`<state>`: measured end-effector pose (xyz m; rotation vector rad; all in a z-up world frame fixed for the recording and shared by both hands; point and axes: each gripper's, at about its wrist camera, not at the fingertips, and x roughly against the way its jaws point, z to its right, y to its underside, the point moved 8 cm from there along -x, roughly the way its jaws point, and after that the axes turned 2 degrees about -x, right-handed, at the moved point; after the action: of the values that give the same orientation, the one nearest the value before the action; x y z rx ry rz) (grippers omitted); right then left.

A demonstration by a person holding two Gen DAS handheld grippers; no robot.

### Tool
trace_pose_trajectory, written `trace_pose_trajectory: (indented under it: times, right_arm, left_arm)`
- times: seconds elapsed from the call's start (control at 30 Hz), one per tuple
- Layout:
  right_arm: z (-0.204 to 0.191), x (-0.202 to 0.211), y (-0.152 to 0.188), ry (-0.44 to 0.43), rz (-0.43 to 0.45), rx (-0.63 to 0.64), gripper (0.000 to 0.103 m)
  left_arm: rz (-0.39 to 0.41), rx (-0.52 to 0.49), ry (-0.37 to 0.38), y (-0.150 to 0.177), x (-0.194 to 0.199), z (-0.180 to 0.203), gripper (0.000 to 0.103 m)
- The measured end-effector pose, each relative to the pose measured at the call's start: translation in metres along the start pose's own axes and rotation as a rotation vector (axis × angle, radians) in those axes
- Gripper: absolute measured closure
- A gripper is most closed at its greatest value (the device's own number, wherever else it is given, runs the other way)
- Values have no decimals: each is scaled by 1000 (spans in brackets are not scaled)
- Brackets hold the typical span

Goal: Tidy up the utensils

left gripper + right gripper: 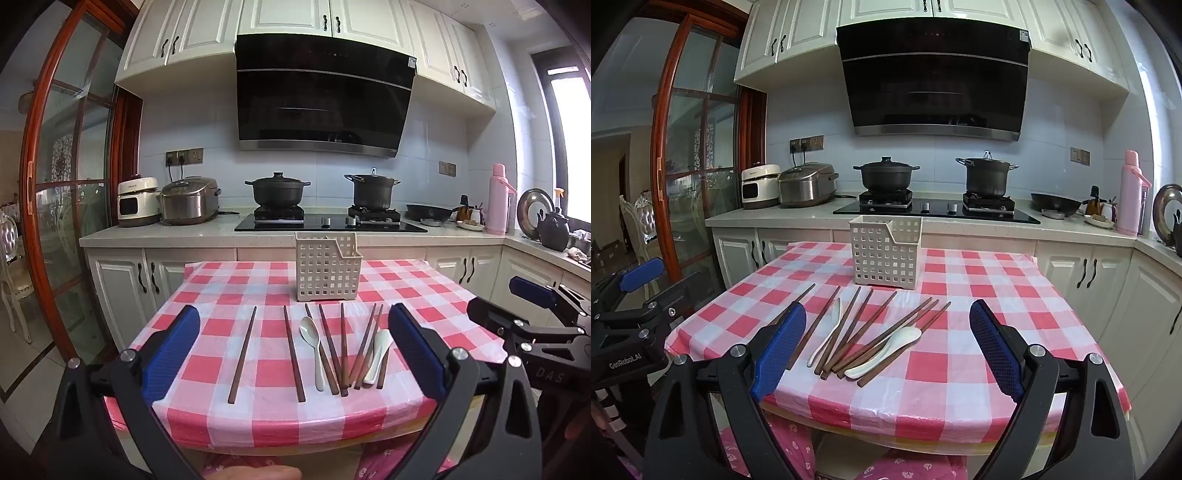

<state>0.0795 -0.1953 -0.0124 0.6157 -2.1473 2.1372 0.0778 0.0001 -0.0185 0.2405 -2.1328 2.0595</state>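
Straight ahead at twelve o'clock from both grippers, the utensils lie in a loose row on the checked desk (424,291), with the white slotted basket (326,269) standing upright just beyond them, empty as far as I can see. The left gripper (293,354) has its fingers spread as wide as they go and holds nothing; the right gripper (888,347) is equally wide and empty. Both hover short of the desk's near edge, touching no utensil.

Nearly every chopstick runs from six toward twelve o'clock — long axis pointing at the basket — so fingers closing sideways should cross the shaft rather than run along it. From the left wrist view, two single chopsticks (242,354) lie apart at eleven o'clock, clear of the rest. The crowded bundle of chopsticks (871,332), with one white spoon (827,332) at its left and the other white spoon (886,350) resting across sticks at its right, sits dead centre between the right fingers.

My judgement: the left gripper is nearer the lone sticks, the right nearer the tangle — the overlap there may drag neighbours along.
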Motion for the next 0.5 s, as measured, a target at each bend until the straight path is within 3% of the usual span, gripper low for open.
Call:
trace_pose_trajectory:
  times: [0.5]
  right_arm:
    - [2, 0, 0, -3, -9, 0, 18]
  left_arm:
    - [-11, 7, 1, 1, 0, 0, 4]
